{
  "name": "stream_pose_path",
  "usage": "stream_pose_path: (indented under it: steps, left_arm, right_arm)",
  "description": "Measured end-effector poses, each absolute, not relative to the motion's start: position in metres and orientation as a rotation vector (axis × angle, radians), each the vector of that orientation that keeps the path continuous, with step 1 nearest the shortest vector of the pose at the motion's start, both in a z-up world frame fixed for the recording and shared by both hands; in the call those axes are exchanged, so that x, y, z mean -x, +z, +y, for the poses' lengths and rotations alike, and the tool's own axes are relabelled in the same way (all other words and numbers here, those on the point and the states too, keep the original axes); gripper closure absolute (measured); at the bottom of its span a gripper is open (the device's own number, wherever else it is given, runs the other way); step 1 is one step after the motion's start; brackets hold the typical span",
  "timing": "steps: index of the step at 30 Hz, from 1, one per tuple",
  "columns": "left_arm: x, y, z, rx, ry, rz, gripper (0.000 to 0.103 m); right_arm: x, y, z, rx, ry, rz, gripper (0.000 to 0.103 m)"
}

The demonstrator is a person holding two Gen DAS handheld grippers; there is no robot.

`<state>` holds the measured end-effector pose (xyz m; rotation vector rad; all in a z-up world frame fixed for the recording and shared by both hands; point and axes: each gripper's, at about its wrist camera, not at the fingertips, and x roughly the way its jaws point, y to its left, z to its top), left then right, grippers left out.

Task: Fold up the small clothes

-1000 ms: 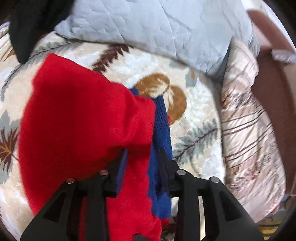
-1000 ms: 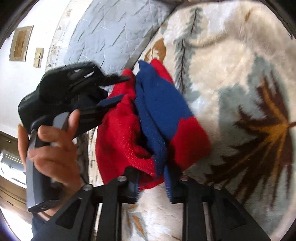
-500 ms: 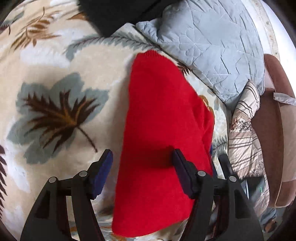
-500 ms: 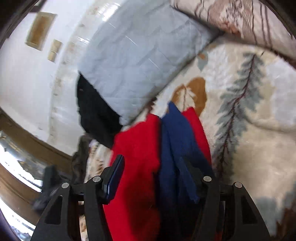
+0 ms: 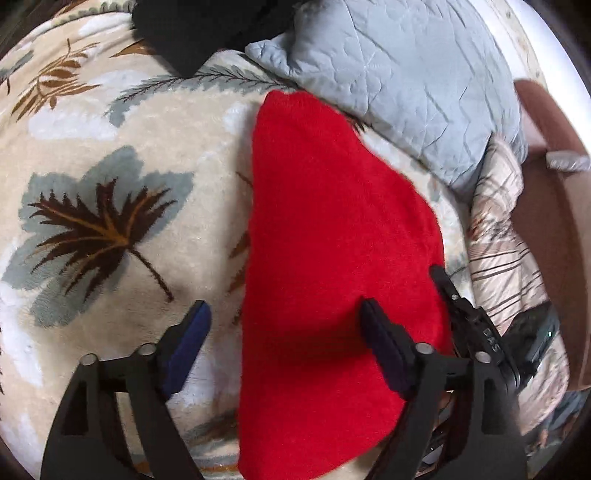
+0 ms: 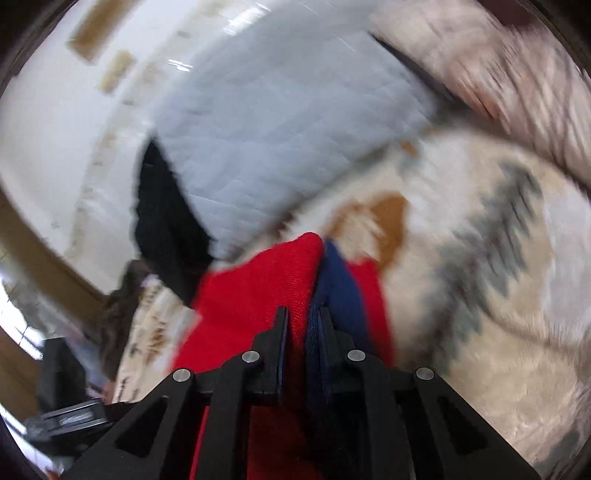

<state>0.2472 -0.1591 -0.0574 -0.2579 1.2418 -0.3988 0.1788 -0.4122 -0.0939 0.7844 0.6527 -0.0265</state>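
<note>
A small red and blue knit garment (image 5: 332,236) lies folded on a leaf-patterned blanket (image 5: 110,177); only its red side shows in the left wrist view. My left gripper (image 5: 284,332) is open and empty above the garment's near left edge. In the blurred right wrist view the garment (image 6: 266,280) shows red with a blue layer (image 6: 340,288). My right gripper (image 6: 301,321) is shut on the garment's edge, pinching red and blue layers together. The right gripper also shows at the garment's right edge in the left wrist view (image 5: 465,314).
A grey quilted pillow (image 5: 399,81) lies behind the garment. A black cloth (image 5: 199,29) sits at the back left. A striped beige pillow (image 5: 506,236) and brown furniture (image 5: 554,206) are on the right. A white wall (image 6: 66,122) is beyond the bed.
My left gripper let go of the garment, opened and drew back. My right gripper opened, then shut again on the garment's edge. The garment now lies flatter, red side up.
</note>
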Motion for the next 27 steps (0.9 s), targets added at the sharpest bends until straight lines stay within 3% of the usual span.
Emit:
stream_pose_path:
  steps: [7,12,14,16,17,19,22,27]
  left_arm:
    - [-0.231,-0.044,-0.14,0.262,-0.359,1.222,0.014]
    - [-0.203,-0.044,-0.139,0.149,-0.303,1.161,0.013]
    - [-0.198,-0.05,-0.144,0.133,-0.307,1.178,0.013]
    - [-0.195,-0.057,-0.148,0.123,-0.311,1.214,0.013]
    - [-0.194,-0.059,-0.148,0.126,-0.312,1.223,0.013]
    - [-0.193,-0.061,-0.147,0.14,-0.303,1.226,0.013]
    - [-0.193,-0.066,-0.146,0.156,-0.308,1.247,0.013]
    - [-0.187,-0.065,-0.15,0.122,-0.289,1.236,0.013]
  right_arm:
    - [-0.167,-0.086,-0.429,-0.885,0.046,0.655,0.08]
    - [-0.143,-0.085,-0.431,-0.92,0.19,0.659,0.063]
    - [-0.142,-0.089,-0.423,-0.9,0.245,0.713,0.06]
    - [-0.142,-0.091,-0.414,-0.847,0.273,0.766,0.065]
    - [-0.141,-0.088,-0.409,-0.793,0.267,0.766,0.08]
    - [-0.133,-0.069,-0.403,-0.676,0.247,0.716,0.093]
    - [-0.125,-0.059,-0.412,-0.65,0.218,0.68,0.095]
    - [-0.133,-0.083,-0.41,-0.633,0.16,0.784,0.094]
